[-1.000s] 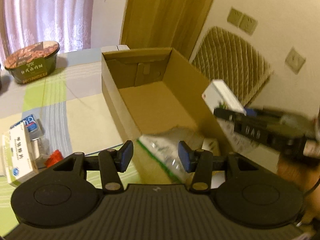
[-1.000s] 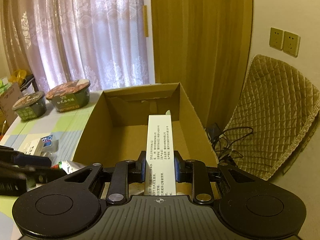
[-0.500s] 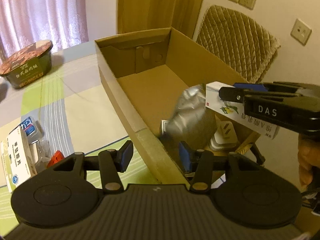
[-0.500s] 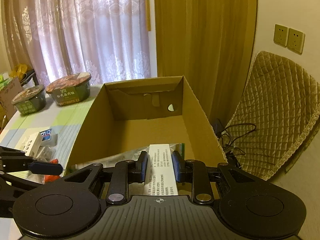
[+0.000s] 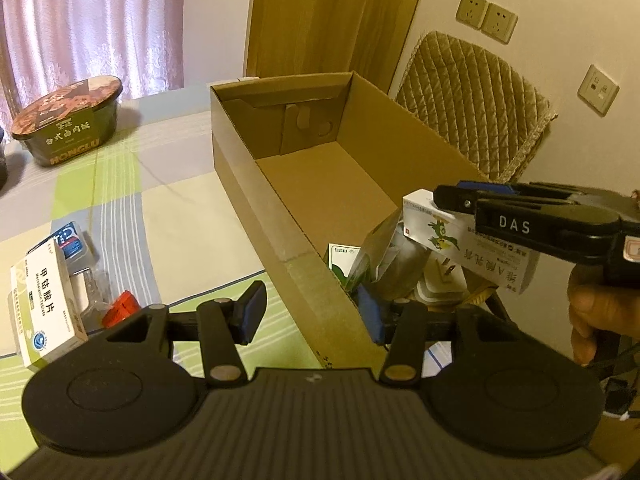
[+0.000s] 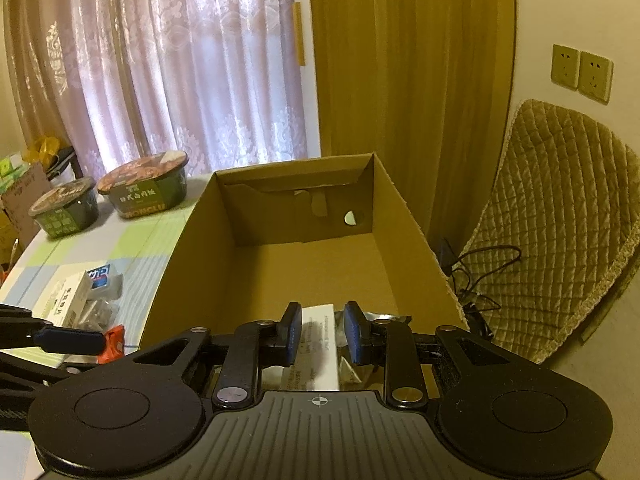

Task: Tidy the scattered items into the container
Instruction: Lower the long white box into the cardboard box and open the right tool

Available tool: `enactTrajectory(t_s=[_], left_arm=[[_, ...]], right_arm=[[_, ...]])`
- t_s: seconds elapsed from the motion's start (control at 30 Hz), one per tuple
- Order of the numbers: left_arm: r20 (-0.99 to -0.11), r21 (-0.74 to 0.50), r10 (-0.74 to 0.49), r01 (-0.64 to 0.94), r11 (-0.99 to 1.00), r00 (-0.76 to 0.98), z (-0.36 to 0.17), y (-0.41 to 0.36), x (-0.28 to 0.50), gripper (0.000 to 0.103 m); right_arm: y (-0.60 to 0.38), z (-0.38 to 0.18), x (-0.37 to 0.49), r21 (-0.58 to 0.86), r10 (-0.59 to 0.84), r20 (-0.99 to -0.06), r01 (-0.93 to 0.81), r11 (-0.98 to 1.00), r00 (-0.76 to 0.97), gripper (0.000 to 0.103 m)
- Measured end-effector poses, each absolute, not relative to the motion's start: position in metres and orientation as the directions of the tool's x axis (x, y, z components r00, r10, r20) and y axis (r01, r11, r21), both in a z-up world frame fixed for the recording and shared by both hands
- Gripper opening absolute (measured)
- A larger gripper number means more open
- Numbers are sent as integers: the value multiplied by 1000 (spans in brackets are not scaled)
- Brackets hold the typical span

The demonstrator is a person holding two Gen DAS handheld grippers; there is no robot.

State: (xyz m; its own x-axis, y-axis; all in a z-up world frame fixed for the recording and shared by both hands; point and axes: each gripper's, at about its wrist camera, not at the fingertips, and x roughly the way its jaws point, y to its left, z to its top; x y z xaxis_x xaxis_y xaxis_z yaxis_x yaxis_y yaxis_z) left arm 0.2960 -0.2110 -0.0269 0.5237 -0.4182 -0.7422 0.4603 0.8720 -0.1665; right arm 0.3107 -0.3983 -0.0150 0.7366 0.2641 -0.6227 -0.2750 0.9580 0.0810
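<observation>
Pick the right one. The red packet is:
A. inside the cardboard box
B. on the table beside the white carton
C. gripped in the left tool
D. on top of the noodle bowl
B: the red packet lies on the table next to the white carton, outside the cardboard box; the left tool is open and empty.

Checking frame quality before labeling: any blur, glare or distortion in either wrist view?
Left wrist: sharp, dim warm cast, fisheye bends the cardboard box; curtain backlit. Right wrist: white medicine box between the right gripper fingers smeared, print unreadable; curtain glare, dark corners.
</observation>
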Motion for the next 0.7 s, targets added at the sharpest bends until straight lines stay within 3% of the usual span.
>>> enactTrajectory(t_s=[0.43, 0.7], left_arm=[[-730, -189, -413, 420, 888, 544, -20, -172, 270, 44], [-745, -205, -410, 404, 892, 527, -28, -162, 256, 44]], right_arm=[[-417, 16, 234, 68, 275, -564, -288, 955, 778, 30], [-423, 14, 201, 101, 260, -588, -249, 963, 766, 30]])
